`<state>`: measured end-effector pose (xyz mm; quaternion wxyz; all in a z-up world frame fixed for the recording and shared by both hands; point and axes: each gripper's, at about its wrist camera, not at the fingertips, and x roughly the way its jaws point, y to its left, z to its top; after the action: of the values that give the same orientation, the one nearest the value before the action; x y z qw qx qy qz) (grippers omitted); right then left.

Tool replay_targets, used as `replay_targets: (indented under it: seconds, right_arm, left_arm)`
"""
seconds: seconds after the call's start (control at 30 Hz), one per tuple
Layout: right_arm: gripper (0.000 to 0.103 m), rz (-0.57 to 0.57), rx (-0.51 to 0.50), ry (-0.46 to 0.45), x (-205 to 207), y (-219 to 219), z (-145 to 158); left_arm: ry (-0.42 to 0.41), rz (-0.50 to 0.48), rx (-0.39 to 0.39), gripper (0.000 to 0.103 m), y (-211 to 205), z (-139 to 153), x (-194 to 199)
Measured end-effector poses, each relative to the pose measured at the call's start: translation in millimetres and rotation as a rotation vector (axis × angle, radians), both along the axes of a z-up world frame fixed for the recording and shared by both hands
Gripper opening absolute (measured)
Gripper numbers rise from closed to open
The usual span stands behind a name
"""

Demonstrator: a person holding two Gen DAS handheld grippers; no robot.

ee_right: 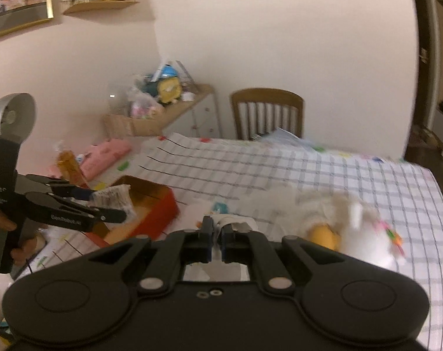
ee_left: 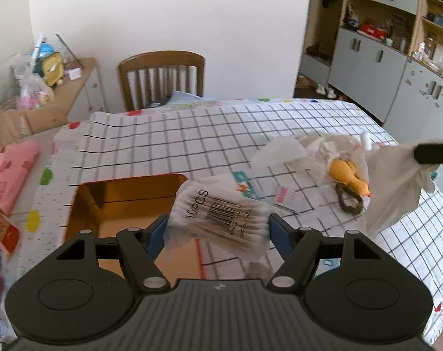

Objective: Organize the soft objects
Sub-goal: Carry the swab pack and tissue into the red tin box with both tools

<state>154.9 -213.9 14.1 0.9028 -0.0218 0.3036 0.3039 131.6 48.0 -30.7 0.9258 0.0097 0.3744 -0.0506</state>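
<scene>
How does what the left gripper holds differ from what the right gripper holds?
The left gripper holds a pack of cotton swabs, bulky, jaws wide apart. The right gripper pinches a thin white bag, limp, jaws nearly closed. Both are lifted off the table.

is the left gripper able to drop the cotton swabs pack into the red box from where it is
Probably yes. The left gripper holds the cotton swabs pack right at the near edge of the open red box, with nothing between them; a short move forward and left looks enough.
</scene>
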Motion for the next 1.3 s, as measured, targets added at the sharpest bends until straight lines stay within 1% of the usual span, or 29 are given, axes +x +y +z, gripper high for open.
replay_targets:
  seconds: [0.27, 0.47, 0.63, 0.77, 0.97, 1.3]
  right_arm:
    - [0.005, 0.153, 0.005, -0.078, 24, 69, 31]
    - [0.005, 0.246, 0.015, -0.068, 45, 118, 38]
    - [0.005, 0.322, 0.008, -0.051, 61, 159, 35]
    - [0.005, 0.358, -0.005, -0.03, 74, 186, 28]
    - [0.005, 0.411, -0.051, 0.013, 90, 222, 6]
    - [0.006, 0.408, -0.125, 0.119, 128, 260, -46]
  left_arm:
    - [-0.014, 0.06, 0.035, 0.073, 33, 10, -8]
    - [0.0, 0.132, 0.047, 0.073, 60, 12, -9]
    - [0.019, 0.184, 0.058, 0.073, 81, 8, -8]
    - [0.041, 0.211, 0.073, 0.073, 90, -1, -4]
    - [0.087, 0.238, 0.083, 0.073, 99, -21, 7]
    - [0.152, 0.266, 0.087, 0.073, 100, -50, 32]
